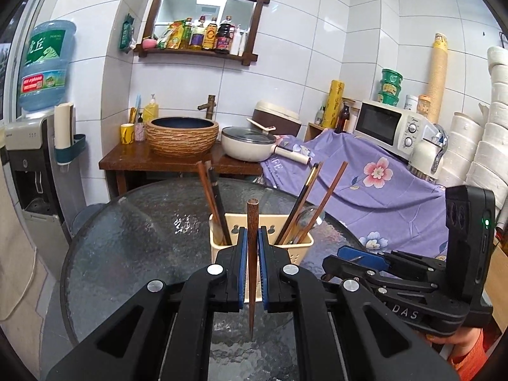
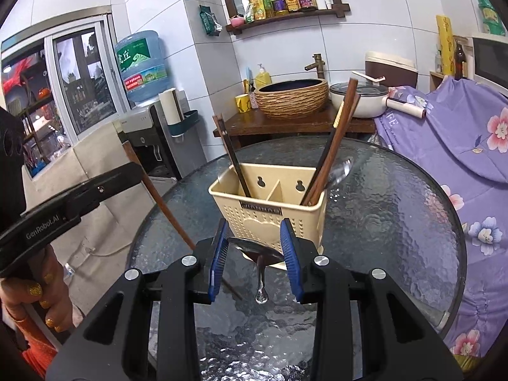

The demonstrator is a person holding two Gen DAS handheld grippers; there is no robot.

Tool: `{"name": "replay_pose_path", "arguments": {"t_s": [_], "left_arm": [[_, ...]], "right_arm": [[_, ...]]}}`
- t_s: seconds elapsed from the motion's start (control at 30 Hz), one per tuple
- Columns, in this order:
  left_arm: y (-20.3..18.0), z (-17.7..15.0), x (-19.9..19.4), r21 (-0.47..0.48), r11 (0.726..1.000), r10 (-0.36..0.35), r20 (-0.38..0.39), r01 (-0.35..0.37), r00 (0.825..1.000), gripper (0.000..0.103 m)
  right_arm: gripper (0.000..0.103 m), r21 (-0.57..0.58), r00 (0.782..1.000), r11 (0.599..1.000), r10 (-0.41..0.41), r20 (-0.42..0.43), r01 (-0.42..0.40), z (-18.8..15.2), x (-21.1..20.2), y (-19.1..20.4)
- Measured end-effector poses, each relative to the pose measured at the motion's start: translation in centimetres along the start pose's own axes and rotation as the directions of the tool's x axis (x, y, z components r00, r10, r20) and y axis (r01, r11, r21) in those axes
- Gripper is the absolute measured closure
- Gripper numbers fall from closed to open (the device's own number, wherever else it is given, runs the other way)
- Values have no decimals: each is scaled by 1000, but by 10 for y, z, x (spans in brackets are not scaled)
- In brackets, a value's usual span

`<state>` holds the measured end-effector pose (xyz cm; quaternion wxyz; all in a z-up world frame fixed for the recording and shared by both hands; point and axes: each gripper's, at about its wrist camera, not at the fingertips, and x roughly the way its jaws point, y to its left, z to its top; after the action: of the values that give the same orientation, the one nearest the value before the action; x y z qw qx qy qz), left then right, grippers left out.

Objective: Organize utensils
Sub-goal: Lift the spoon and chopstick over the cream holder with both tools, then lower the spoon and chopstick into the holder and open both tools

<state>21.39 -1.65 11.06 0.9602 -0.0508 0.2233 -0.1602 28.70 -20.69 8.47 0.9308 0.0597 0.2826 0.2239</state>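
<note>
Chopstick (image 1: pixel 252 254) clamped upright between left jaws.

White-tiled kitchen corner with a round glass table (image 1: pixel 133 241).

Behind it a dark wooden counter (image 1: pixel 133 158) carries a woven-sided basin (image 1: pixel 182 136) under a brass tap (image 1: pixel 208 106). A wood-framed wall shelf (image 1: pixel 203 20) holds sauce bottles. A water dispenser (image 1: pixel 28 146) stands at left beside a sliding window (image 2: pixel 82 79); a microwave (image 1: pixel 389 125) sits on flowered purple cloth (image 1: pixel 381 184) at right.

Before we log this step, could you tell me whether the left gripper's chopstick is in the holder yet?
Out. The chopstick stands upright, clamped in the left gripper, in front of the holder.
</note>
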Motion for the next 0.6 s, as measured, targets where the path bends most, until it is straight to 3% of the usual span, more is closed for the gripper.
{"name": "replay_pose_path", "arguments": {"t_s": [0.3, 0.6], "left_arm": [[-11, 52, -15, 45, 998, -55, 52, 53, 997, 96], [-25, 125, -27, 85, 996, 3, 161, -17, 987, 96]], "right_arm": [[69, -16, 997, 998, 63, 44, -63, 60, -23, 7], [69, -50, 991, 999, 8, 136, -2, 126, -42, 13]]}}
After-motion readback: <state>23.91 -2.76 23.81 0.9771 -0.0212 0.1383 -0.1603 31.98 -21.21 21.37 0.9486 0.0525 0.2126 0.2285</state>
